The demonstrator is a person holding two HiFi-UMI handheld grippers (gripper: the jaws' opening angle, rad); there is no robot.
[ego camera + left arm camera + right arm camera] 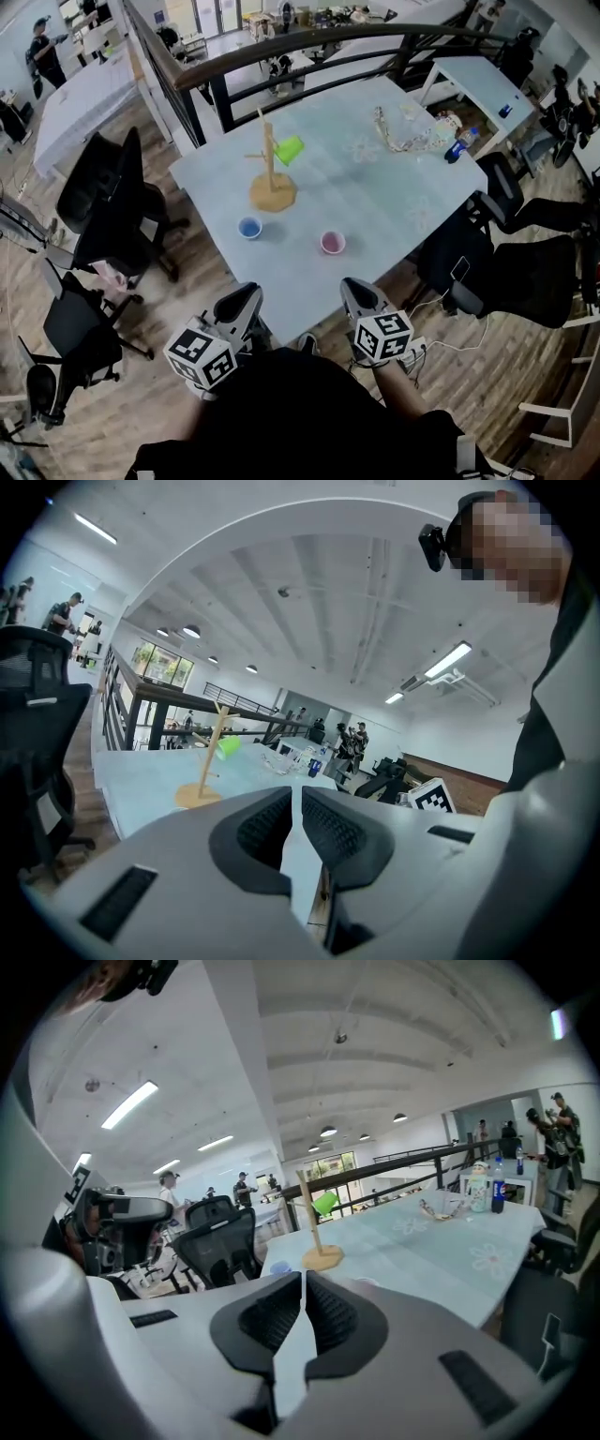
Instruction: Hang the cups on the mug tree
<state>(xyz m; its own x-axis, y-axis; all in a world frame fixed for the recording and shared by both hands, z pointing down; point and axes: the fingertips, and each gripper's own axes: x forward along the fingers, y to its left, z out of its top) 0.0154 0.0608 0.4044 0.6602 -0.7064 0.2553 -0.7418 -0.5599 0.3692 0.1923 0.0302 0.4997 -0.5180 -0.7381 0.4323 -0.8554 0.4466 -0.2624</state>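
Wooden flooring and black office chairs [111, 202] surround a pale blue-green table [384, 192] printed with faint flowers. Toward its far left stands the mug tree [273, 194], a light wooden pole with short pegs on a round base. A lime-green cup [290, 149] hangs tilted from a peg on its right side. Nearer, two small cups sit upright and apart on the table: a blue cup [249, 228] just near of the tree's base and a pink cup [332, 243] to its right. Clear plastic wrapping [411, 137] lies at the far right. The left gripper [247, 298] and right gripper [354, 291] hover off the near edge, well short of the cups, each with jaws pressed together on nothing.
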